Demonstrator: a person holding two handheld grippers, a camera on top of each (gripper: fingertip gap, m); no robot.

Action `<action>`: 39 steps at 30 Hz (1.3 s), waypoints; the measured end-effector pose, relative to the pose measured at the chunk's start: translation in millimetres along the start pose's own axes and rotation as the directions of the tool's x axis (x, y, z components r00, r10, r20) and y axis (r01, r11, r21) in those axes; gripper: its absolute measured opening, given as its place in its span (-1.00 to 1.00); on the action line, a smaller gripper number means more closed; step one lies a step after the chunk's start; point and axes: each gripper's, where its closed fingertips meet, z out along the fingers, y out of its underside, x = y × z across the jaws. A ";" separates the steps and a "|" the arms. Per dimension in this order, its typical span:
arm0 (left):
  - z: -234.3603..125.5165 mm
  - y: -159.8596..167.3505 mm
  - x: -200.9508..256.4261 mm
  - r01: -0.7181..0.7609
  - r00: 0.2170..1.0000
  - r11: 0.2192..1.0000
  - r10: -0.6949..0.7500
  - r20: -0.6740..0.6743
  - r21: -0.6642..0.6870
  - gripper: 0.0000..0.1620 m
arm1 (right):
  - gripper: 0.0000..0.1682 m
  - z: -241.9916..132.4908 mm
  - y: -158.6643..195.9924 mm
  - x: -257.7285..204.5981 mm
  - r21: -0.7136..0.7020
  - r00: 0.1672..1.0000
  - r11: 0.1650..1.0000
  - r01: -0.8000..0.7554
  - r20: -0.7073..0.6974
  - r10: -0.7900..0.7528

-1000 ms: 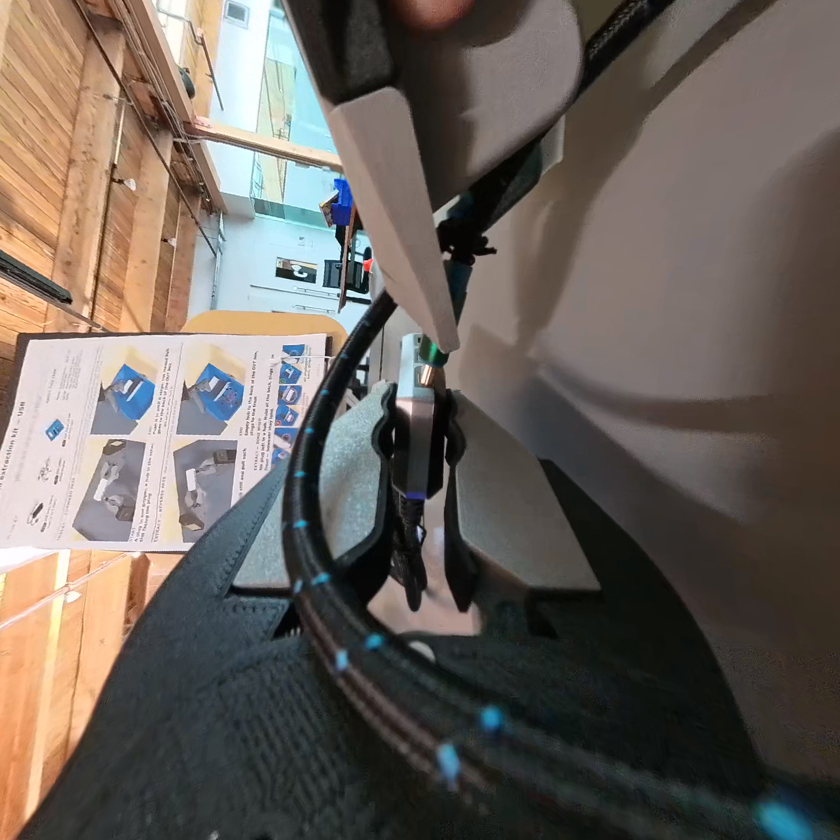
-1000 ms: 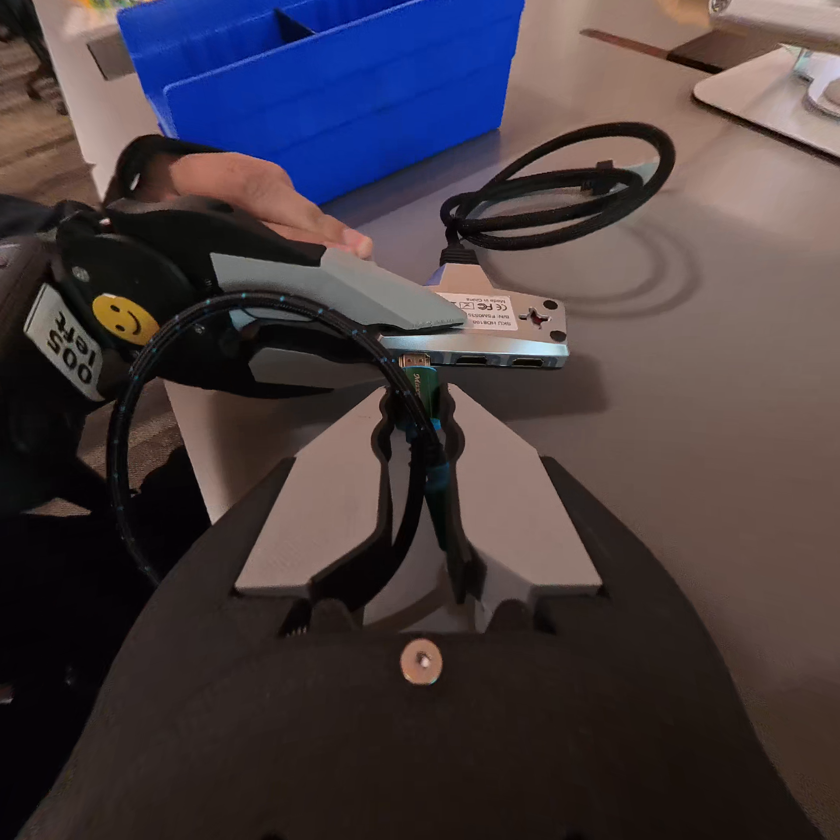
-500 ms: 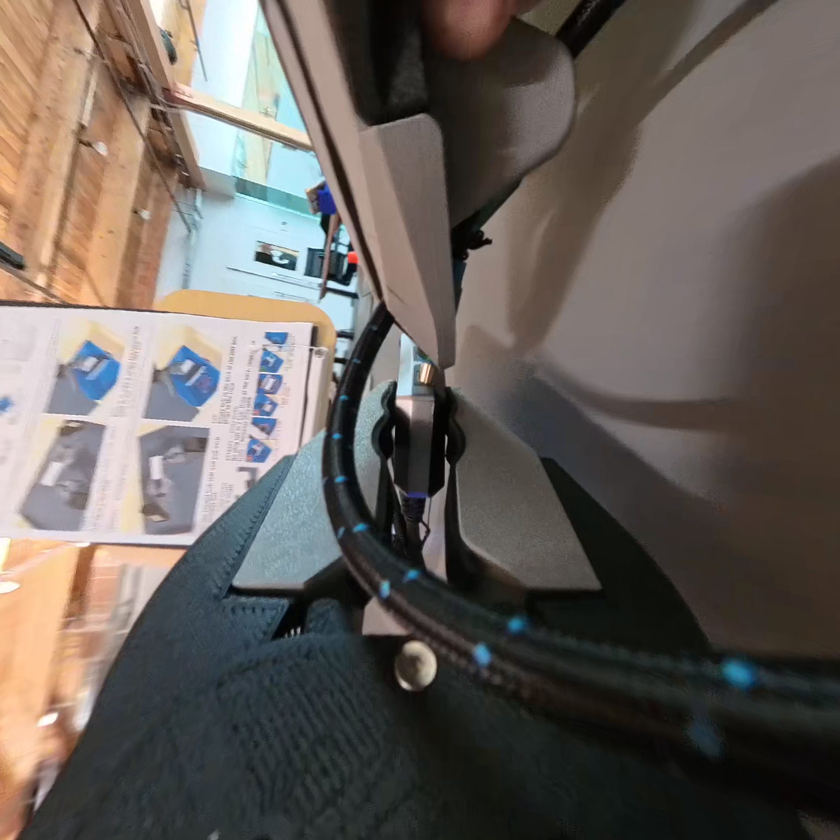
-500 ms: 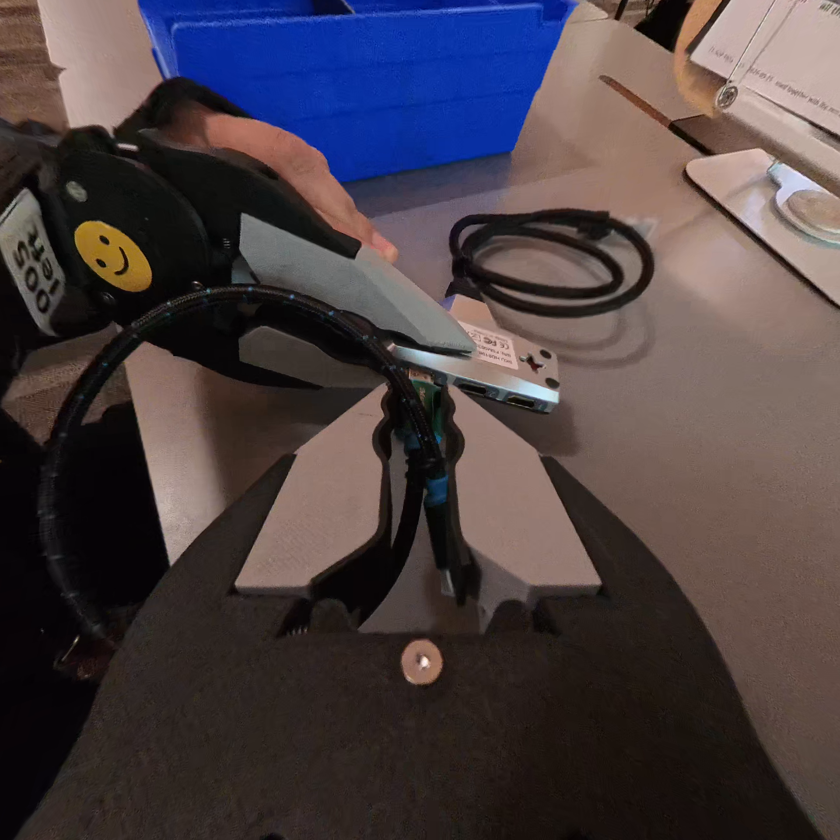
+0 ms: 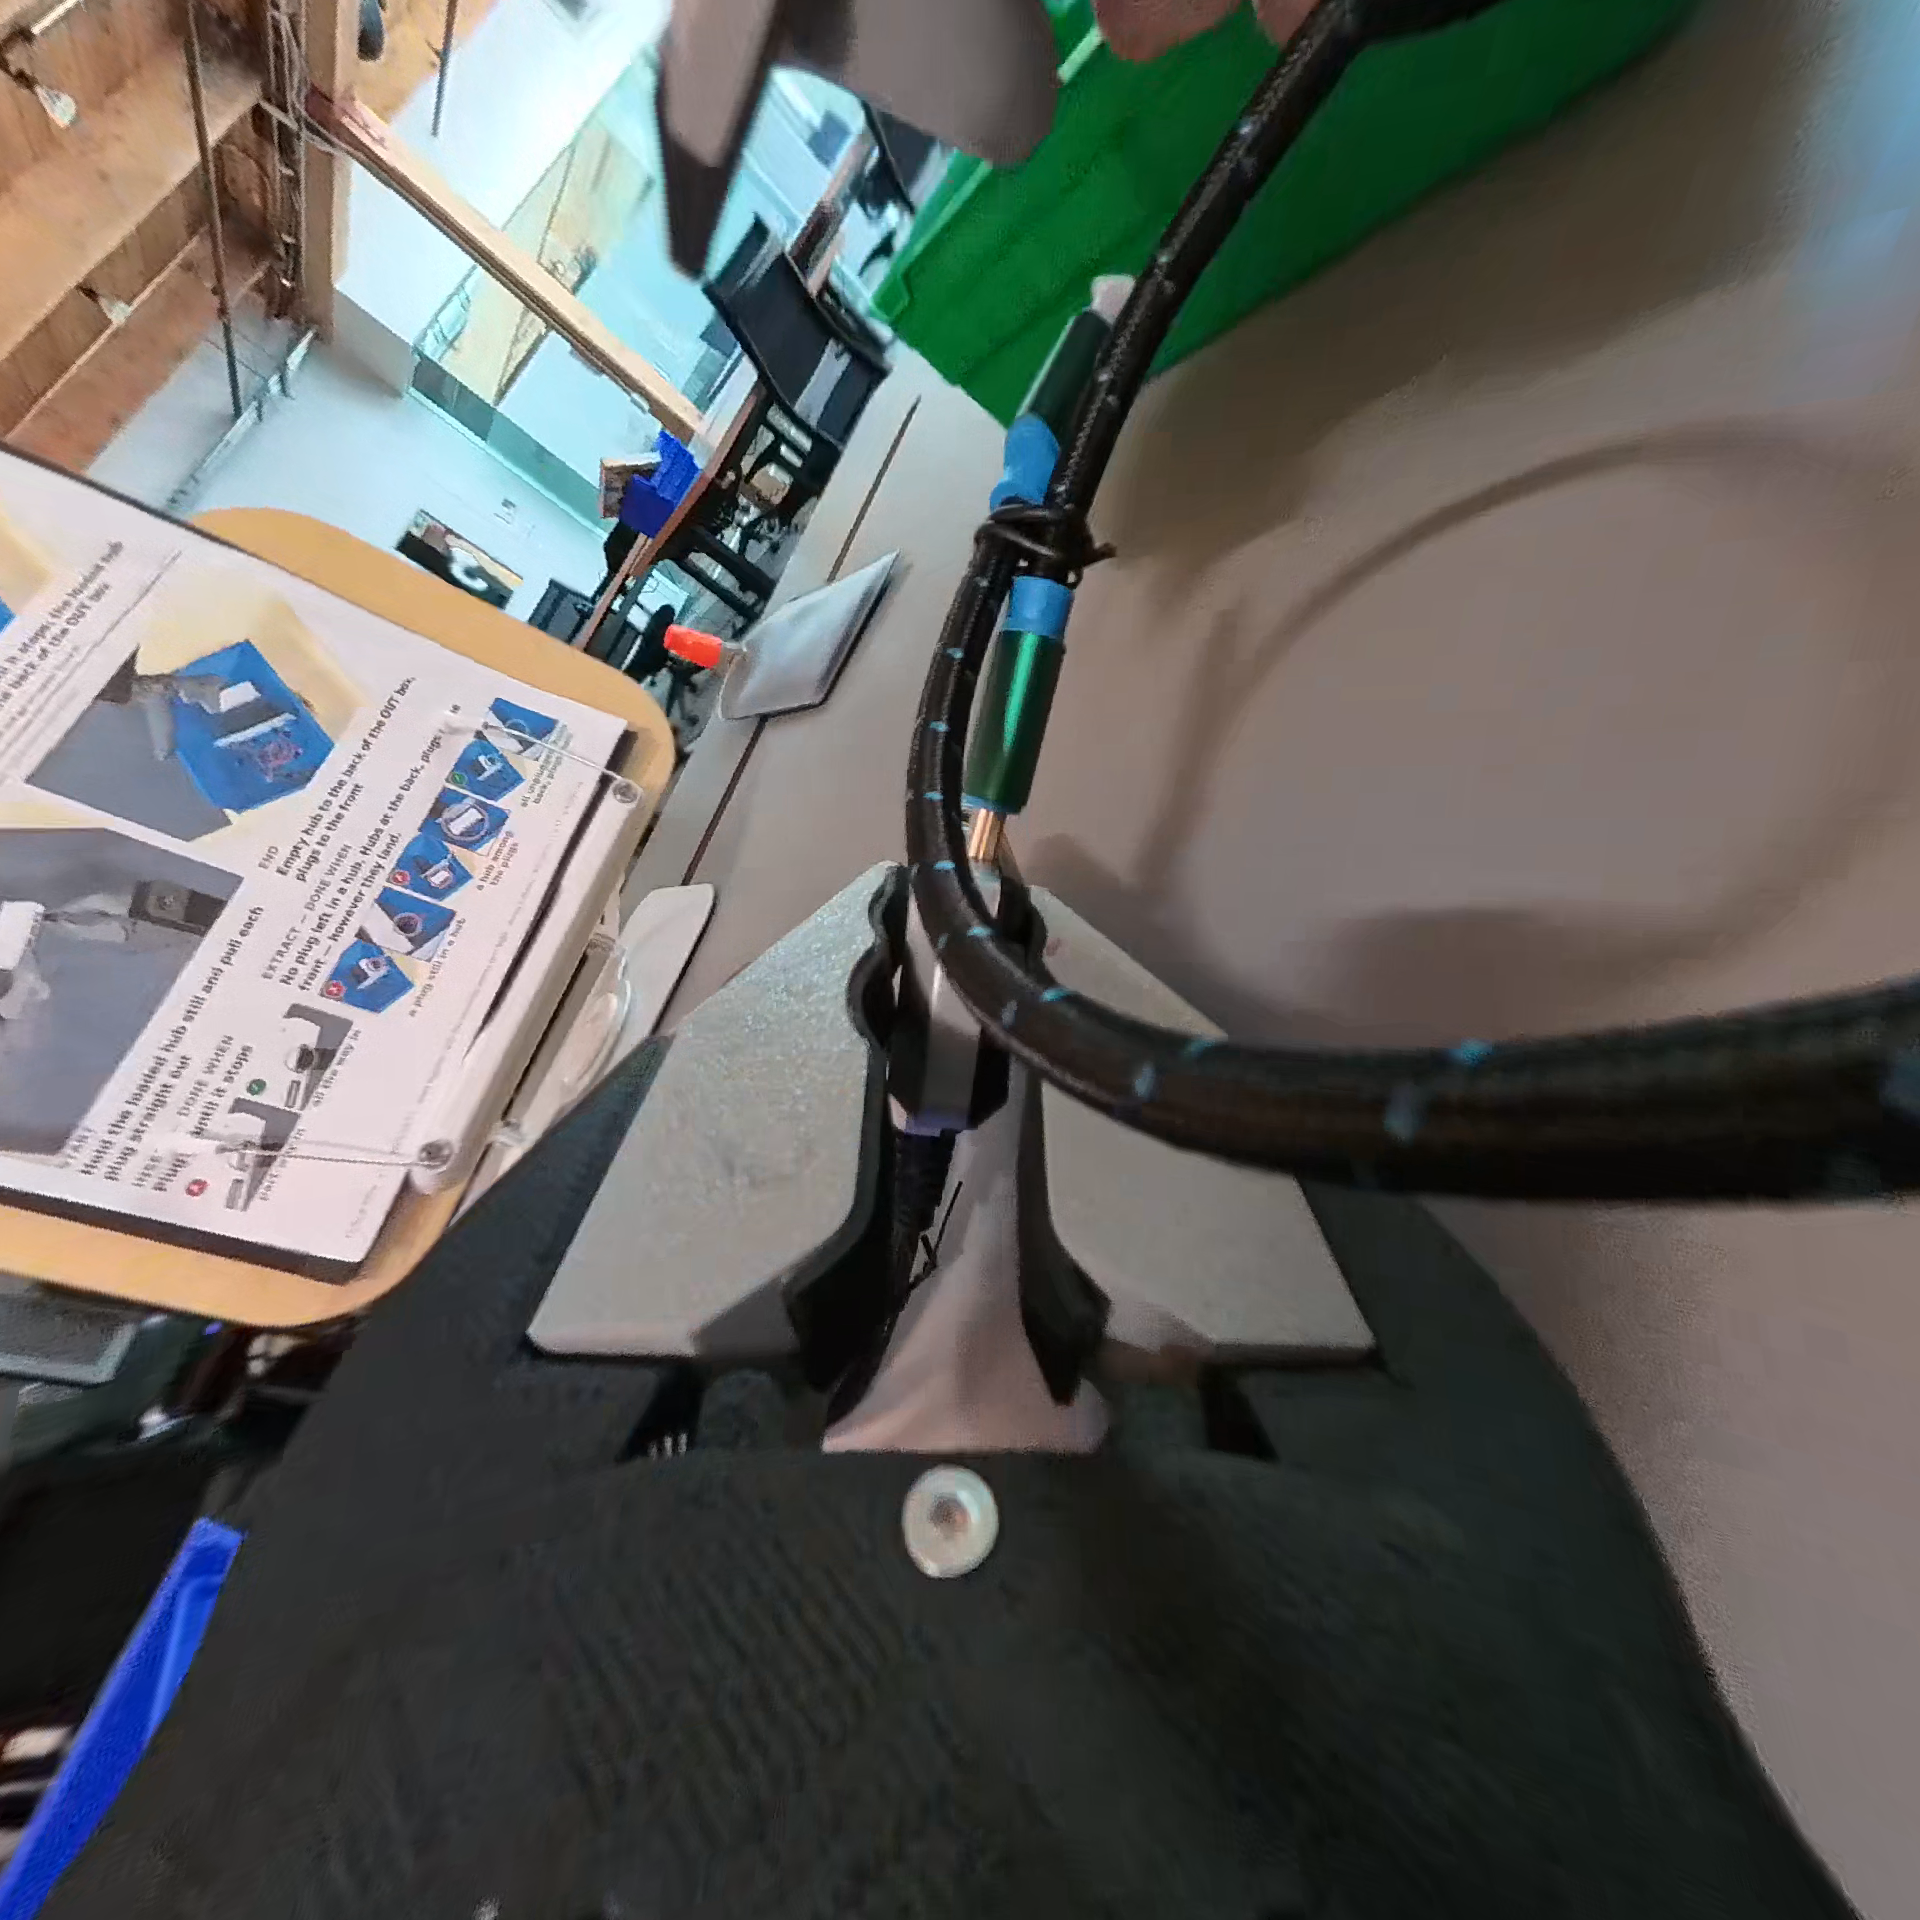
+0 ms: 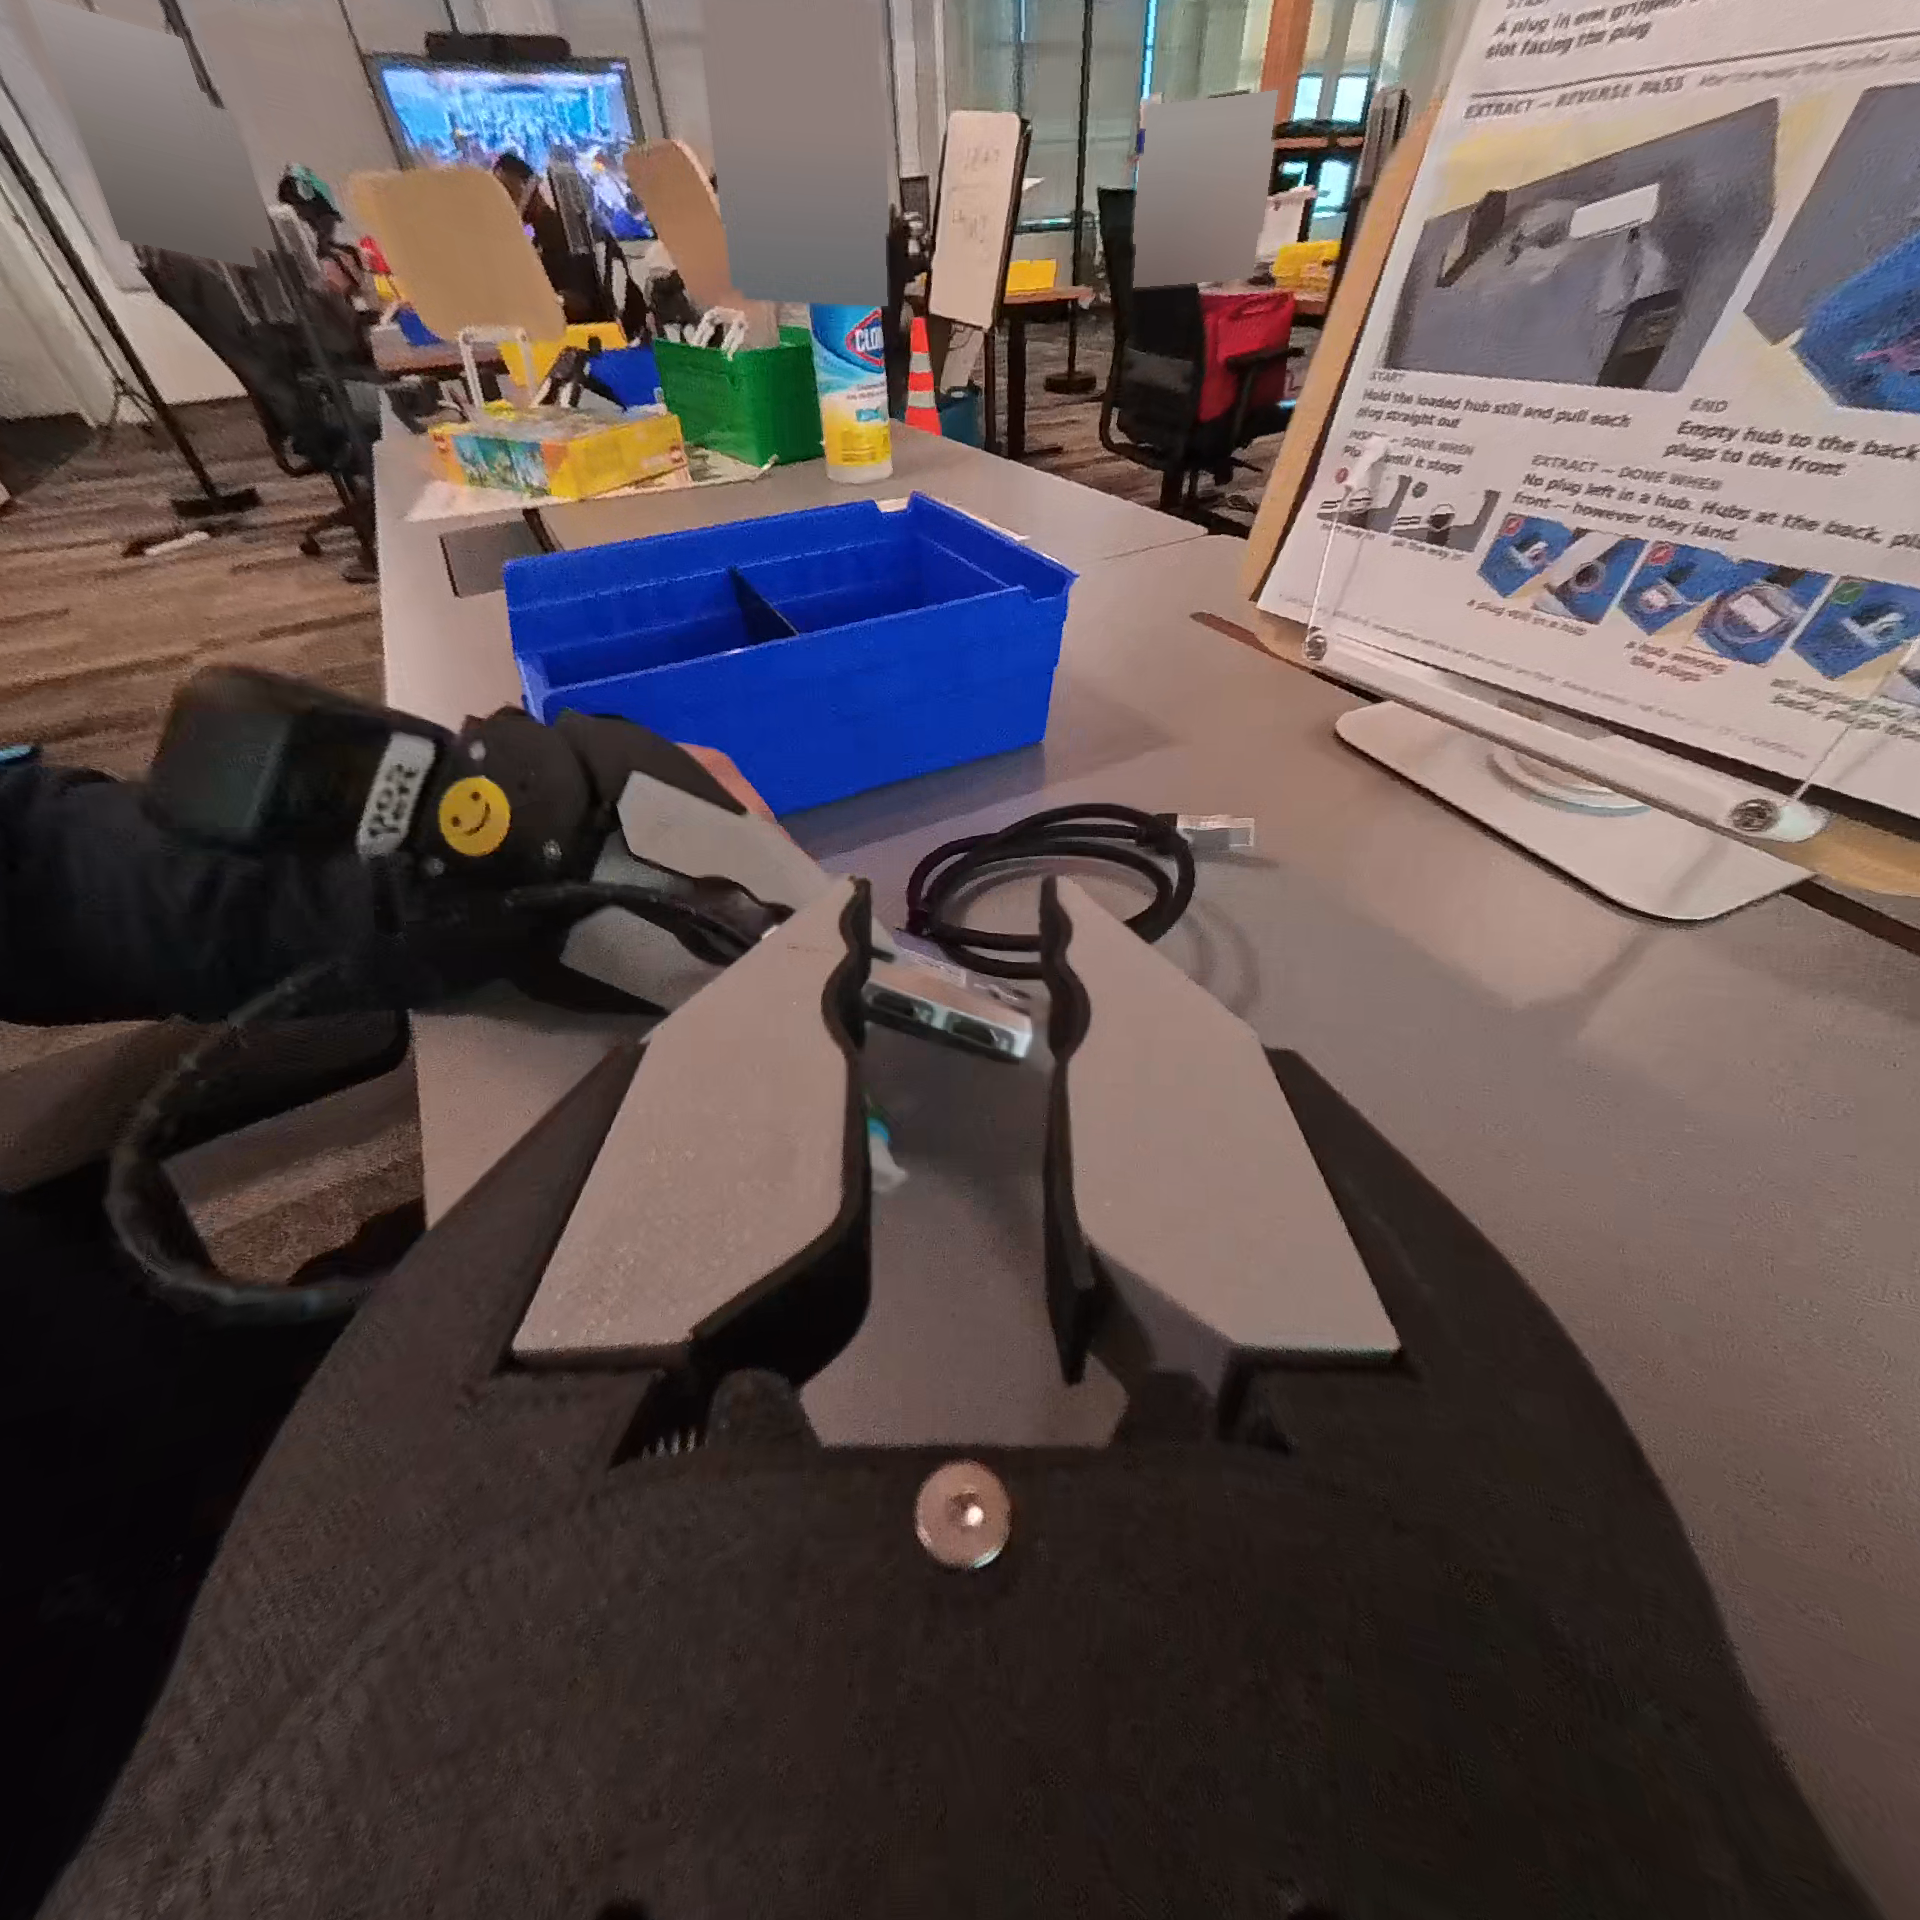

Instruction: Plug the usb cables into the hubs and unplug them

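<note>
My left gripper (image 5: 951,914) is shut on a thin silver hub (image 5: 940,1049), seen edge-on. A green plug (image 5: 1013,717) with blue tape hangs just past the hub on a black braided cable (image 5: 1299,1081) that loops across my fingers; its gold tip is bare. My right gripper (image 6: 951,904) is open and empty, pulled back from the hub (image 6: 951,1008), which shows two free ports between the jaws. The left gripper (image 6: 727,862) holds the hub from the left. A blurred bit of the plug (image 6: 881,1148) shows by my right gripper's left finger.
The hub's own black cable (image 6: 1049,883) lies coiled on the grey table (image 6: 1507,1143). A blue divided bin (image 6: 790,634) stands behind it. An instruction sheet on a stand (image 6: 1621,436) is at the right. A green bin (image 5: 1143,187) is farther off.
My right gripper has opened, let go of the green plug and drawn back and up. The plug now hangs loose by the hub. The left gripper still grips the hub and has turned.
</note>
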 end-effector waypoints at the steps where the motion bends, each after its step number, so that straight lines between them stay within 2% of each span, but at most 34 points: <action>1: -2.6 -2.8 -2.3 0.032 0.999 0.999 -0.032 -0.010 0.029 -0.78 | -0.68 -3.4 2.8 3.6 -0.009 1.000 1.000 0.019 -0.005 -0.019; 5: -11.8 -12.0 -12.3 0.209 0.977 0.971 -0.201 -0.076 0.116 -0.78 | -0.74 -5.0 28.9 -9.2 -0.063 0.991 0.993 0.099 0.094 -0.093; 8: -15.4 -16.6 -12.1 0.264 0.961 0.953 -0.247 -0.123 0.150 -0.77 | -0.74 -5.3 22.1 -17.3 0.032 0.984 0.995 0.099 0.144 -0.102; 12: -21.6 -22.8 -20.3 0.322 0.945 0.926 -0.299 -0.134 0.200 -0.77 | -0.77 -19.1 3.1 22.0 0.174 0.998 0.984 -0.036 0.056 0.027; 14: -28.4 -26.6 -27.6 0.369 0.928 0.898 -0.341 -0.150 0.240 -0.78 | -0.79 -24.6 2.7 21.4 0.203 0.993 0.977 -0.066 0.106 0.045; 17: -32.6 -28.6 -35.7 0.448 0.893 0.854 -0.411 -0.183 0.264 -0.78 | -0.74 -8.7 11.5 -14.8 0.143 0.979 0.989 0.049 0.187 -0.075; 20: -30.3 -28.8 -32.8 0.479 0.874 0.841 -0.432 -0.220 0.250 -0.77 | -0.68 15.4 5.2 -44.5 0.123 0.959 0.974 0.191 0.189 -0.212; 23: -27.4 -28.3 -23.9 0.476 0.871 0.851 -0.421 -0.252 0.222 -0.76 | -0.68 35.1 -2.3 -62.8 0.125 0.924 0.948 0.292 0.220 -0.313; 24: -27.0 -28.1 -21.8 0.473 0.871 0.854 -0.418 -0.257 0.215 -0.77 | -0.75 39.7 -2.5 -66.4 0.118 0.913 0.942 0.314 0.235 -0.333; 26: -27.3 -27.6 -20.6 0.478 0.867 0.854 -0.421 -0.267 0.205 -0.77 | -0.82 44.8 -1.6 -70.0 0.103 0.895 0.934 0.342 0.269 -0.357; 32: -26.6 -23.9 -15.2 0.513 0.835 0.844 -0.448 -0.321 0.156 -0.77 | -0.84 51.0 3.1 -66.2 -0.014 0.849 0.913 0.408 0.375 -0.374; 36: -22.3 -17.7 -18.2 0.604 0.768 0.790 -0.542 -0.341 0.107 -0.76 | -0.84 55.3 7.8 -60.2 -0.102 0.806 0.838 0.536 0.358 -0.472; 39: -22.4 -16.9 -21.0 0.653 0.727 0.752 -0.588 -0.356 0.092 -0.77 | -0.84 57.7 3.4 -58.7 -0.052 0.829 0.870 0.491 0.334 -0.448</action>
